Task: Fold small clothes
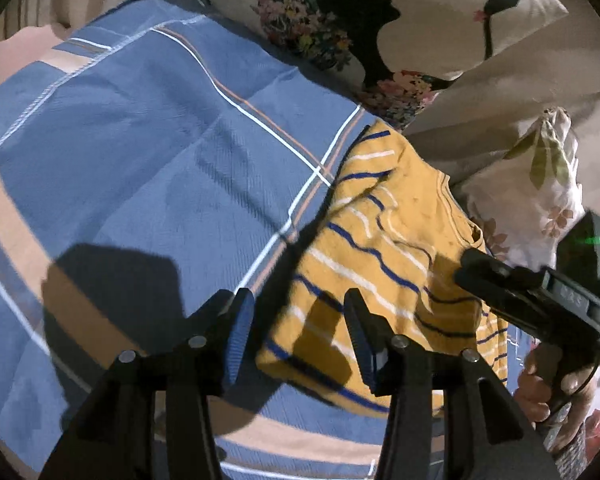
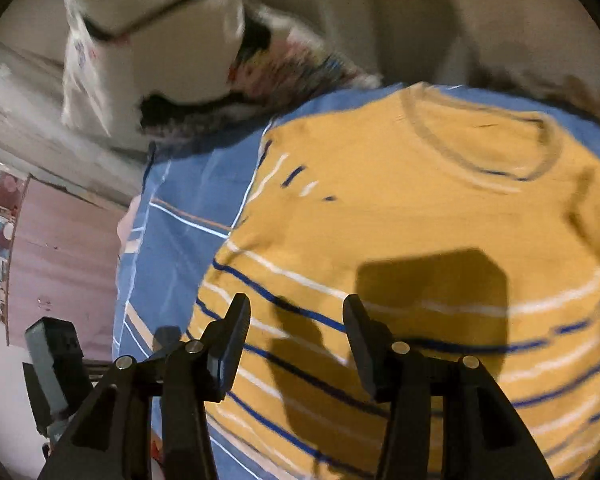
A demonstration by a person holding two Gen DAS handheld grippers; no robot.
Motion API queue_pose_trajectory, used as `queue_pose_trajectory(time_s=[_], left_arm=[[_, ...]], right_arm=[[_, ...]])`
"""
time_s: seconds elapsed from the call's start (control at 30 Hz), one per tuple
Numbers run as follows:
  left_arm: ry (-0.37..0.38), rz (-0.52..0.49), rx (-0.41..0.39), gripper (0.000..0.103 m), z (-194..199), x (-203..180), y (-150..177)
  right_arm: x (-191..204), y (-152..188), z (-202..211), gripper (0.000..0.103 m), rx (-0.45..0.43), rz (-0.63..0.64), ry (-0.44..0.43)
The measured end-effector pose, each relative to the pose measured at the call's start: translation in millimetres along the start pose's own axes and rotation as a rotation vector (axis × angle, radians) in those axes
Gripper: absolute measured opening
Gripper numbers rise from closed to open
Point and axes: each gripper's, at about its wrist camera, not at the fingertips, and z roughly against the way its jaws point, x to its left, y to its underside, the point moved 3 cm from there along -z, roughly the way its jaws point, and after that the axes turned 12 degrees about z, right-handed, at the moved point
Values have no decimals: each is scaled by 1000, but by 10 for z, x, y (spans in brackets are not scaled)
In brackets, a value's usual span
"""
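Below right tool [image 2: 296, 340], yellow striped shirt [image 2: 400, 220] flat on blue sheet [image 2: 180, 208].

- A blue bedsheet [image 1: 148, 152] covers the bed. It has thin white and orange lines and wide tan bands.
- Pillows [image 1: 420, 20] lie at the far side of the bed — cream ones, with bright flowers and a black shape printed on them.
- One more pillow [image 1: 540, 184] at the right has leaves and pale pink flowers on it.
- A pink wall [image 2: 64, 256] stands past the bed's edge, with small pictures [image 2: 2, 216] stuck beside it.
- A plain cream wall [image 2: 440, 12] is behind the pillows.
- Strong light falls from above — it throws dark, sharp shadows [image 1: 112, 280] on the sheet.
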Motion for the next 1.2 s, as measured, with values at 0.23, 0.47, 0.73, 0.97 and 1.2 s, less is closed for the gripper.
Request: queue_pose_trajectory(time_s=[0.23, 0.47, 0.73, 0.97, 1.2], left_arm=[[120, -51, 157, 37, -269, -35, 121], [244, 8, 227, 25, -252, -16, 136], [274, 9, 219, 25, -193, -44, 127], [288, -1, 204, 25, -61, -36, 119], [304, -17, 133, 25, 295, -113, 134]], right_arm=[[337, -192, -569, 66, 86, -6, 70], [625, -194, -875, 85, 186, 94, 240], [826, -229, -1243, 95, 380, 201, 441], [845, -184, -1156, 65, 373, 269, 516], [624, -122, -604, 23, 231, 222, 394]])
